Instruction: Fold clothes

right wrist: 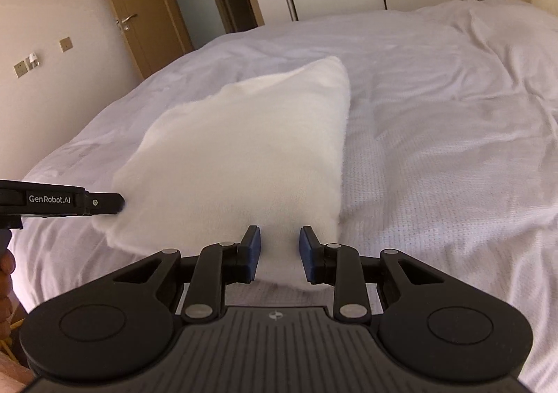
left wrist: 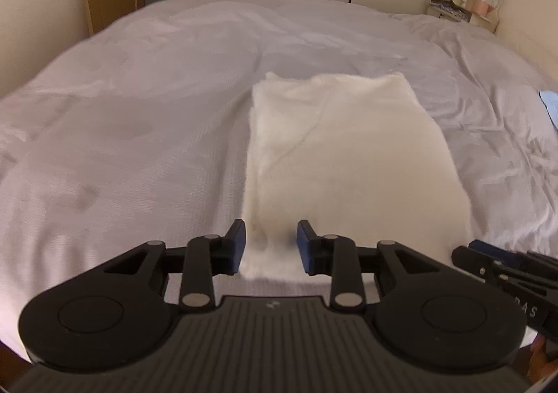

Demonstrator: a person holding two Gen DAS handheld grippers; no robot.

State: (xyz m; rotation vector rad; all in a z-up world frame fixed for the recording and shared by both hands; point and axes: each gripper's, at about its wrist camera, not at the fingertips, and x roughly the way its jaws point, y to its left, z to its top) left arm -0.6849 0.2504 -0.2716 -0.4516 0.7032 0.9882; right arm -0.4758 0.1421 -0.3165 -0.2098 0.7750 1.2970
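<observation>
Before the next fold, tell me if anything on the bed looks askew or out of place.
Nothing stands out. The white garment lies folded in a neat rectangle on the pale bedspread, edges fairly straight. Both grippers sit at its near edge. A blue item shows at the far right of the bed, too cropped to identify.

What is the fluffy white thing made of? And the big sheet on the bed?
The white garment looks like soft fleece or plush knit: its surface is fuzzy and matte, with blurry, hairy edges. The bed cover looks like thin woven cotton, pale lilac-white: it shows a fine waffle-like grid texture and sharp little wrinkles. Neither can be told for sure by look alone.
</observation>
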